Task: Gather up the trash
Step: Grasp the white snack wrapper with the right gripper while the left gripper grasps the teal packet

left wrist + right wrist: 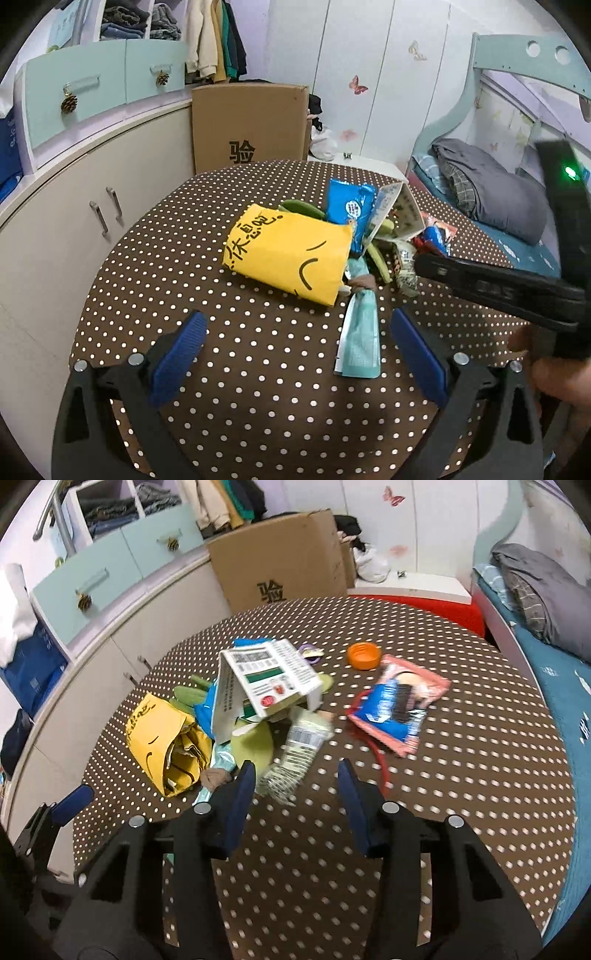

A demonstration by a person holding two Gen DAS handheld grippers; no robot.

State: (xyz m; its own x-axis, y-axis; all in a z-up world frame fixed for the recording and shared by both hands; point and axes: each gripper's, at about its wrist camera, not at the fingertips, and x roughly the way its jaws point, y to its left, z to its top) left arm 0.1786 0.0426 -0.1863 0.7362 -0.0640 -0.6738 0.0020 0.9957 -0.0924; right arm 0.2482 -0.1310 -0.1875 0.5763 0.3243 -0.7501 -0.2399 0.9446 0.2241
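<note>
Nearest the cameras, the polka-dot table (258, 406) lies bare, with open room before the litter. The left gripper (295, 332) hangs wide open and empty above that cloth, a teal sachet (360, 332) between its pads but untouched. The right gripper (297, 775) is partly open, holding nothing, just short of a blurred clear wrapper (299, 746). Beyond sit the yellow bag (291, 254), the white carton (269, 679), a red-and-blue packet (395, 705) and an orange cap (364, 656). The table's far edge meets a cardboard box (251, 125).

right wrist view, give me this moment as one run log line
stage: approach | right gripper: open, nothing held, over crumpled plastic bottle | left gripper: open, empty | trash pile on dotted table: uncollected
</note>
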